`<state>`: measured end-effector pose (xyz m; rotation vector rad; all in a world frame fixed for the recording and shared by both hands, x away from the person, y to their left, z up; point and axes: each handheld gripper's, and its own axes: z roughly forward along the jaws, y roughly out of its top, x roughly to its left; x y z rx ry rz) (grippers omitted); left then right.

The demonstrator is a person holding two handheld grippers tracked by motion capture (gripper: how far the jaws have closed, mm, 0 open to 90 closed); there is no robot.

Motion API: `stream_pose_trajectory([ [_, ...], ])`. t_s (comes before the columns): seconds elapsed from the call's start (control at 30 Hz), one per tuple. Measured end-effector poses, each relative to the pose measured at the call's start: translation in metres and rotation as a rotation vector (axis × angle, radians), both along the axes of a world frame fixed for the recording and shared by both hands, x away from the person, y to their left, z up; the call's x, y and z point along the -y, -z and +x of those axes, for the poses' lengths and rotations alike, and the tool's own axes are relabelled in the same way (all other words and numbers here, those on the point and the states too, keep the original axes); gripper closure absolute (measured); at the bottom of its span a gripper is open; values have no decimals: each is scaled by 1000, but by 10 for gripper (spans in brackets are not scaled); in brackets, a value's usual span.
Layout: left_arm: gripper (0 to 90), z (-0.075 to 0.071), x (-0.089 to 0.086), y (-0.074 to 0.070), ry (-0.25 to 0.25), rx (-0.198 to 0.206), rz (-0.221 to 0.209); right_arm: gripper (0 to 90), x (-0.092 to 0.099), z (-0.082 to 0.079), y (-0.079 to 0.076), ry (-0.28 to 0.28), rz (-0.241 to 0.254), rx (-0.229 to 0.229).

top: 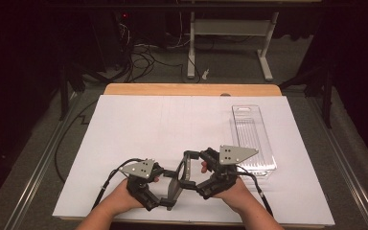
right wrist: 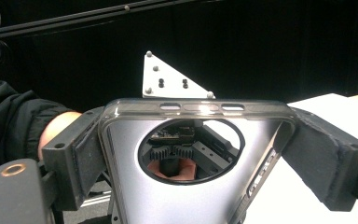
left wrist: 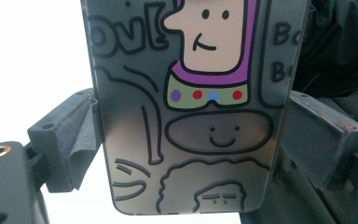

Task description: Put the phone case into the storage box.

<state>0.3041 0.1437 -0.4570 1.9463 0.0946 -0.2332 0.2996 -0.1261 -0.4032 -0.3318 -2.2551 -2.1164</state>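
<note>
Glossy, smooth smoked-plastic phone case (right wrist: 186, 196), matt white paper table cover (top: 139, 129), clear plastic tray (top: 252, 139), wooden table edge (top: 172, 89).

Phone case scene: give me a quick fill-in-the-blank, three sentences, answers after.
1. The phone case is clamped by ___ hand-held grippers at once.
2. The clear plastic tray lies on the person's ___ side of the table.
3. In the right gripper view, the opening in the case's back is ___ in shape.

Answers: two; right; round
</note>
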Motion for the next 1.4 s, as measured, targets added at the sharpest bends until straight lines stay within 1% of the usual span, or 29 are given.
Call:
stream_pose_trajectory([
  [0.2,127,0,0,0,-2,1,-5,131,0,-1,0,6,10,-6],
  [0.63,124,-1,2,0,-16,2,5,133,1,-1,0,11,3,-9],
  [0.87,116,-2,3,-1,-38,0,17,133,1,-1,-1,20,0,-6],
  [0.9,109,-2,3,-1,-38,0,17,133,1,-1,-1,21,0,-4],
  [0.93,94,-2,3,-2,-50,-3,22,133,2,-1,-1,25,1,-4],
  [1.03,64,-2,4,-2,-54,-8,23,133,2,-1,-1,23,5,-6],
  [1.13,17,-2,4,-4,-80,-6,27,133,2,-1,-1,21,7,-6],
  [1.17,1,-2,4,-4,-80,-6,27,133,2,-1,-1,21,7,-6],
  [1.3,0,-3,3,-7,-89,5,21,133,1,-1,0,20,3,-8],
  [1.33,0,-4,2,-8,-92,13,18,133,1,-2,-1,23,4,-7],
  [1.4,0,-5,2,-8,-94,14,21,133,1,-2,-1,29,3,-3],
])
